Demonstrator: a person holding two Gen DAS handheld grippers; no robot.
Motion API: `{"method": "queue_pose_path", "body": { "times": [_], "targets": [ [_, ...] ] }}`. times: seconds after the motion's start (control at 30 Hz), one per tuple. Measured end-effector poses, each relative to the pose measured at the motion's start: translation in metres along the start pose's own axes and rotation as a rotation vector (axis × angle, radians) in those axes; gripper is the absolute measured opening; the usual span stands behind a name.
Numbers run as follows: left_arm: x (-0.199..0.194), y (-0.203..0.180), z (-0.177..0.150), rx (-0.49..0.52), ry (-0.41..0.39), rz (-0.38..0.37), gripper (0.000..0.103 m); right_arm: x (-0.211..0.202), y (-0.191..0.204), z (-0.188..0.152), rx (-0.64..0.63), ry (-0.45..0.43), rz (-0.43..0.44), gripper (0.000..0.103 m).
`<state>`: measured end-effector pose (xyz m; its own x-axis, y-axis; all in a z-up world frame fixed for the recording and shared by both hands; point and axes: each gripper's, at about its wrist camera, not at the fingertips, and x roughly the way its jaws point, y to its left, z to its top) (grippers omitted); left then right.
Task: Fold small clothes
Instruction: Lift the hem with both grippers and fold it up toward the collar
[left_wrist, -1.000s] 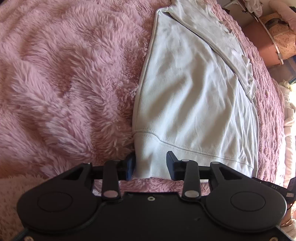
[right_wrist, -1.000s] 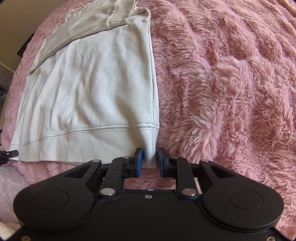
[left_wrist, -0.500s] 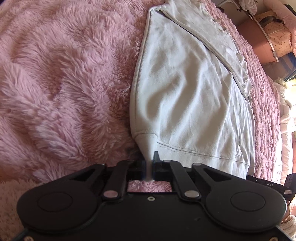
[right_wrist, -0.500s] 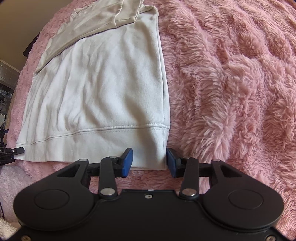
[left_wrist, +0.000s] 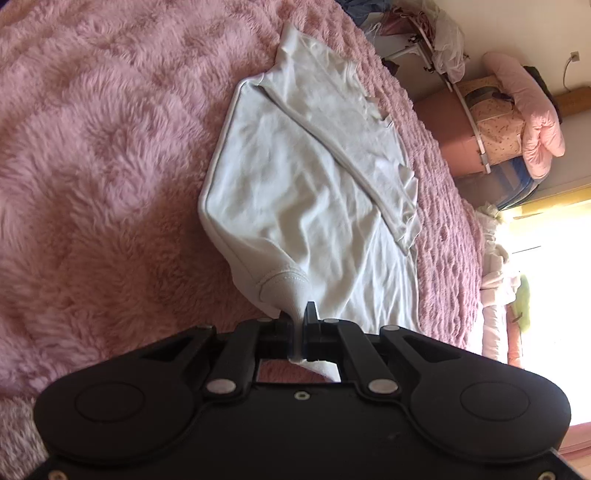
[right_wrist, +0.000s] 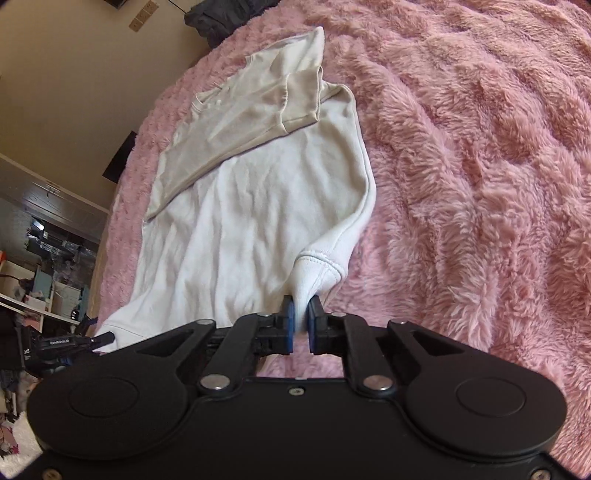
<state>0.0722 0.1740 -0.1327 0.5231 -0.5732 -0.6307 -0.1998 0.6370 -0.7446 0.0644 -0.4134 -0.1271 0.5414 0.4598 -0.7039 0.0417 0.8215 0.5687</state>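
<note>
Gripping the bottom hem of the white top (left_wrist: 295, 192) at both corners, I have the fold's first lift in hand: the left gripper (left_wrist: 298, 321) has its jaws closed on a pinch of hem at one corner, and the right gripper (right_wrist: 301, 314) has its jaws closed on the other, with cloth drawn up into a small peak at each. The top lies on the pink fluffy blanket (left_wrist: 92, 166) that covers the bed, its body spread flat away from me and its sleeve (right_wrist: 236, 122) already laid across the chest at the far end. I judge the step to be folding the hem end up toward the collar. What the next move calls for, as I read it, is carrying both corners forward together at an even height, so the hem stays straight and the cloth doesn't drag the folded sleeve out of place, then setting the hem down near the shoulders before letting go. Counting: one white top, one blanket, two grippers, each pinching one corner. Far off beyond the bed I can make out a pile of pink bedding (left_wrist: 528, 110), which plays no part.
</note>
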Motion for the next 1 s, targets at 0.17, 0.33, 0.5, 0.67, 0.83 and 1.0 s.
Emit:
{"method": "queue_pose_path", "body": {
  "times": [0.17,0.33,0.5,0.67,0.83,1.0],
  "targets": [
    [0.002,-0.027,0.052,0.042,-0.035,-0.049,0.001,-0.001,0.016,0.039,0.001,-0.11,0.082,0.008],
    [0.015,-0.046,0.125,0.044,-0.067,-0.115,0.001,0.01,0.025,0.094,0.024,-0.217,0.13,0.008],
    [0.041,-0.063,0.203,0.058,-0.099,-0.14,0.001,0.035,0.033,0.16,0.048,-0.303,0.156,0.008],
    [0.084,-0.073,0.286,0.077,-0.113,-0.116,0.001,0.077,0.041,0.226,0.052,-0.355,0.152,0.008],
    [0.133,-0.073,0.355,0.06,-0.114,-0.085,0.001,0.122,0.052,0.285,0.03,-0.39,0.132,0.008],
    [0.182,-0.057,0.397,0.026,-0.081,-0.024,0.001,0.165,0.045,0.328,0.06,-0.391,0.101,0.008]
  ]
}}
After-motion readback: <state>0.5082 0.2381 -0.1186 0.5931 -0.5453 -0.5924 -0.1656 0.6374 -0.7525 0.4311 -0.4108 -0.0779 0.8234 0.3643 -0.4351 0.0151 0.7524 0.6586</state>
